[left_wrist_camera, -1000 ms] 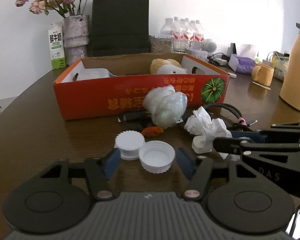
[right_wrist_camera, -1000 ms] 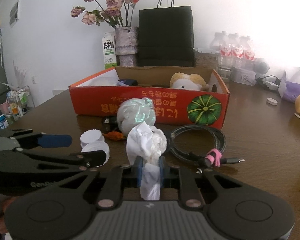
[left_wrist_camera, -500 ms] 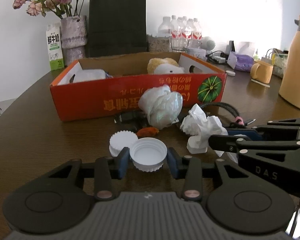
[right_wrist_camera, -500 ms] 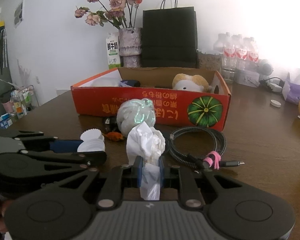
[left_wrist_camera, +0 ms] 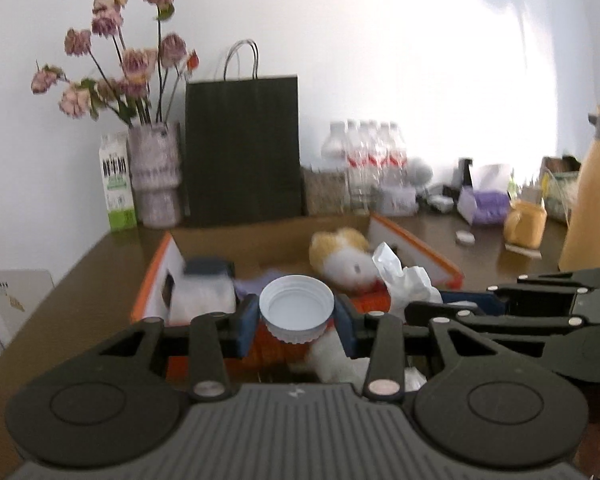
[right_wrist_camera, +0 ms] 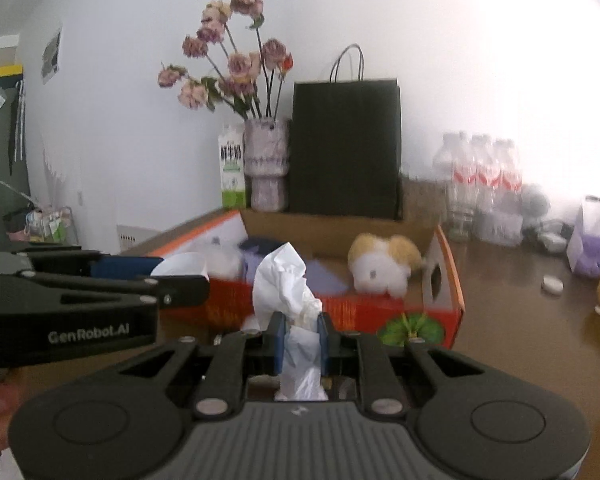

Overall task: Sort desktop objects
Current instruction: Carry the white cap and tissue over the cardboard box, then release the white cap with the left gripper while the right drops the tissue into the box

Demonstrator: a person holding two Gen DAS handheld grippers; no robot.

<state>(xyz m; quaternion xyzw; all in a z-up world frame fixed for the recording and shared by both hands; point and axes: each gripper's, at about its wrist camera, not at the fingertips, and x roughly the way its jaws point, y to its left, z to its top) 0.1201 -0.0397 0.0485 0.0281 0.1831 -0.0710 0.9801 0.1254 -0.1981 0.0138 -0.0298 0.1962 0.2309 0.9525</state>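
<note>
My left gripper [left_wrist_camera: 297, 320] is shut on a white bottle cap [left_wrist_camera: 297, 306], open side up, lifted in front of the orange cardboard box [left_wrist_camera: 416, 248]. My right gripper [right_wrist_camera: 300, 336] is shut on a crumpled white tissue [right_wrist_camera: 284, 280], which stands up between its blue pads. The two grippers hang side by side just short of the box's near wall [right_wrist_camera: 380, 312]. In the right wrist view the left gripper [right_wrist_camera: 176, 274] shows at the left with the cap [right_wrist_camera: 180, 264]. Inside the box lie a yellow-and-white plush toy [right_wrist_camera: 380, 264] and some white and purple items.
Behind the box stand a black paper bag [left_wrist_camera: 242, 148], a vase of dried flowers [left_wrist_camera: 154, 176], a milk carton [left_wrist_camera: 118, 180] and several water bottles [left_wrist_camera: 364, 160]. A yellow mug [left_wrist_camera: 526, 226] and a tall yellow flask [left_wrist_camera: 596, 192] are at the right on the brown table [right_wrist_camera: 520, 340].
The left jaws closed on the cap. Then both grippers rose off the table with the cap and the tissue, so the inside of the box now shows.
</note>
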